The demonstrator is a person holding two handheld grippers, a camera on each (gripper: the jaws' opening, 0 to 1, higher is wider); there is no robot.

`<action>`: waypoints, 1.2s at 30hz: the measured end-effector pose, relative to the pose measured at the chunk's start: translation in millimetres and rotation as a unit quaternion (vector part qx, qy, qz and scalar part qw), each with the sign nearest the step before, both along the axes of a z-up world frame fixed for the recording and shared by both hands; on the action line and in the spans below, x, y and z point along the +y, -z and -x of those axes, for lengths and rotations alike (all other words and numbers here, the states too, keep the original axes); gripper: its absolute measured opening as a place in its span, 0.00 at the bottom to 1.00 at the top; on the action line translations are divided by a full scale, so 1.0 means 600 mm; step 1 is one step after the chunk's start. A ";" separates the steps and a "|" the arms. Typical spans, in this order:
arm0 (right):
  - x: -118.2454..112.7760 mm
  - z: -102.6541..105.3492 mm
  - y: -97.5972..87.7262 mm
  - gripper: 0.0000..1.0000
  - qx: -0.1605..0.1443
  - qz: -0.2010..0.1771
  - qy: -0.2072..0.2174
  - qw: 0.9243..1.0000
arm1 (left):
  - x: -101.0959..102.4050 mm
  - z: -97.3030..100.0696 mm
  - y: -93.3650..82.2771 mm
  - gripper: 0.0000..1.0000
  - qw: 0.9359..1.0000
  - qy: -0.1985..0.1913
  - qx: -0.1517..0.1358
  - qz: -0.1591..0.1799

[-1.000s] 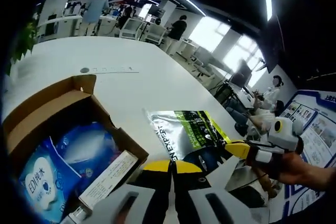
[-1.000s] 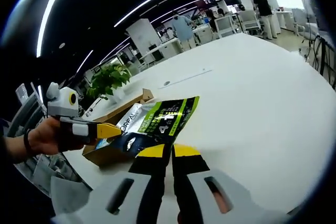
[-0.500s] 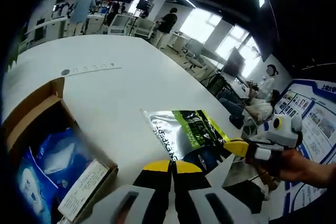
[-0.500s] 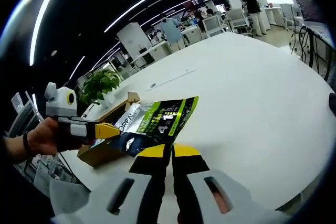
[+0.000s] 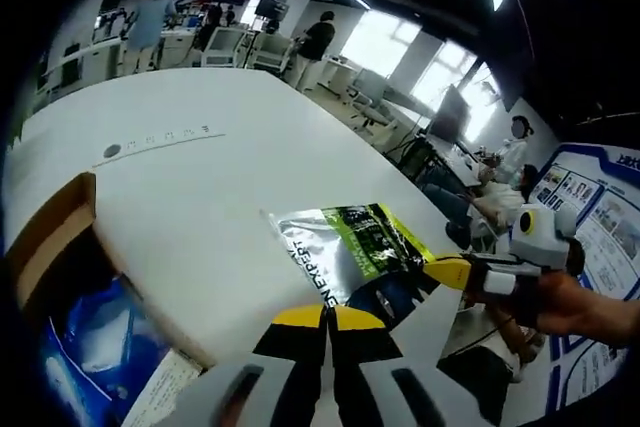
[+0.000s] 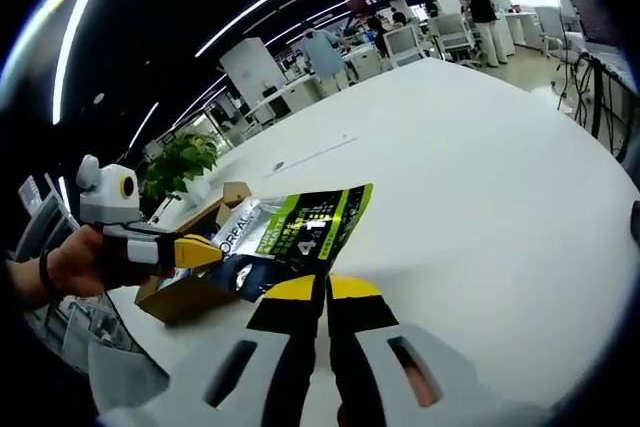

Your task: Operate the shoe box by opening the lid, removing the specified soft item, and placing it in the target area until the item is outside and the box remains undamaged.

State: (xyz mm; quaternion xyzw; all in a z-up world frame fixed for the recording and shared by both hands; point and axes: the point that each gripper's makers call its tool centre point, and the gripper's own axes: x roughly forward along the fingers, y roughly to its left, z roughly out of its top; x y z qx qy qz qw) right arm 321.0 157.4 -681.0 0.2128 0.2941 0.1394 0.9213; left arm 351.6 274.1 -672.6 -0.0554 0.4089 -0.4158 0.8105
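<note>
Your left claw point(image 5: 326, 319) and your right claw point(image 6: 322, 292) are both clenched on the same glossy pouch point(image 5: 355, 259), a soft silver, green and dark-blue packet, and between them they hold it out flat in the air above the white counter point(image 5: 210, 197). In the left gripper view your right claw pinches the pouch's far corner from the right, your hand point(image 5: 590, 302) wrapped round its handle; in the right gripper view your left claw point(image 6: 215, 252) grips the pouch's left corner, your other hand point(image 6: 75, 262) behind it. The pouch is outside the cardboard shoe box point(image 5: 50, 237), which sits open on the counter to the left with a blue plastic pack point(image 5: 85, 352) and a white printed carton point(image 5: 160, 392) inside. In the right gripper view the box point(image 6: 190, 282) lies behind and below the pouch point(image 6: 295, 237), near a potted plant point(image 6: 180, 162).
</note>
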 end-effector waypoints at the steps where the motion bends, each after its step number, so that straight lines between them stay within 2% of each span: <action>1: -0.001 -0.003 0.000 0.01 0.000 0.000 -0.001 1.000 | -0.002 -0.005 0.000 0.00 1.000 -0.001 -0.002 -0.002; 6: -0.011 -0.037 0.006 0.01 0.003 0.005 -0.004 1.000 | -0.012 -0.034 0.011 0.01 1.000 -0.003 -0.010 -0.017; 12: -0.019 -0.065 0.030 0.00 0.018 0.011 -0.008 1.000 | -0.019 -0.053 0.036 0.01 0.999 0.003 -0.013 -0.046; 23: -0.030 -0.081 0.078 0.00 0.047 0.010 -0.003 0.999 | -0.031 -0.070 0.080 0.01 0.997 0.013 -0.003 -0.080; 36: -0.039 -0.091 0.118 0.00 0.078 0.016 -0.006 0.997 | -0.037 -0.064 0.131 0.01 0.992 0.020 0.024 -0.119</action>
